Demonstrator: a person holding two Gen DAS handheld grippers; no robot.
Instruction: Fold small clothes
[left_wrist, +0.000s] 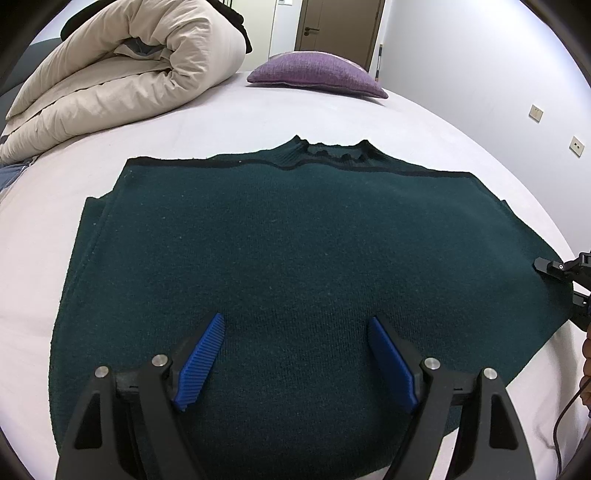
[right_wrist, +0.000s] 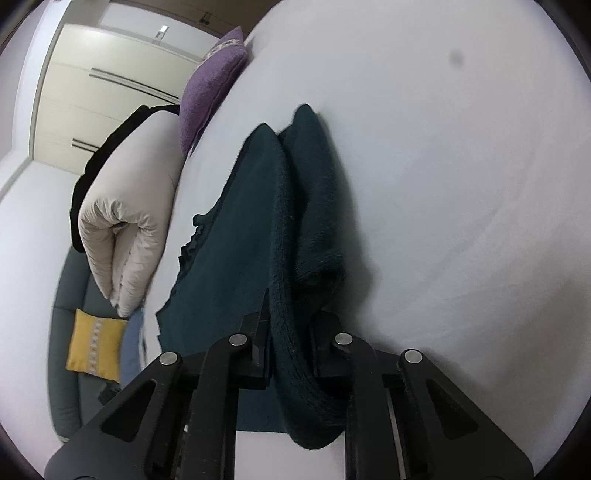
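Your left tool hangs with its pads apart over the green sweater lying flat on the bed; your right tool is clamped on its side edge. You're starting a fold: lift that edge across

Dark green knit sweater lies flat, collar away, one edge bunched.

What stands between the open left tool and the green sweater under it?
Nothing visible does. The left tool is open directly above the dark green sweater, with only bare knit between its blue pads. The right tool already pinches the sweater's side edge.
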